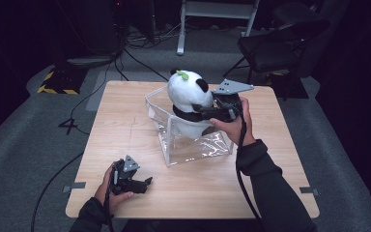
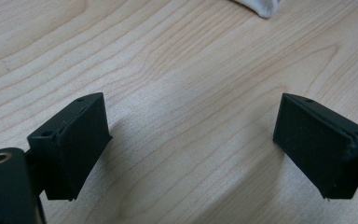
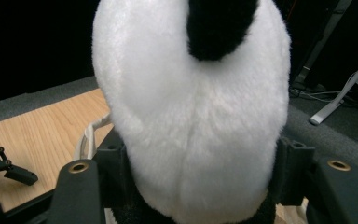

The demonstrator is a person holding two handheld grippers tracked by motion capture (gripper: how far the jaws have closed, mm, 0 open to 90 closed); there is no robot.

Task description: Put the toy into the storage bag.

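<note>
A white and black plush panda with a green leaf on its head sits partly inside a clear plastic box at the middle of the table. My right gripper is shut on the panda at its black neck band, from the right side. In the right gripper view the panda's white head bulges between the two jaws. My left gripper rests low at the table's near left, open, with bare wood between its pads.
The wooden table stands on grey carpet. A black chair and a white desk frame stand behind it, with cables on the floor. A white corner shows at the top of the left gripper view.
</note>
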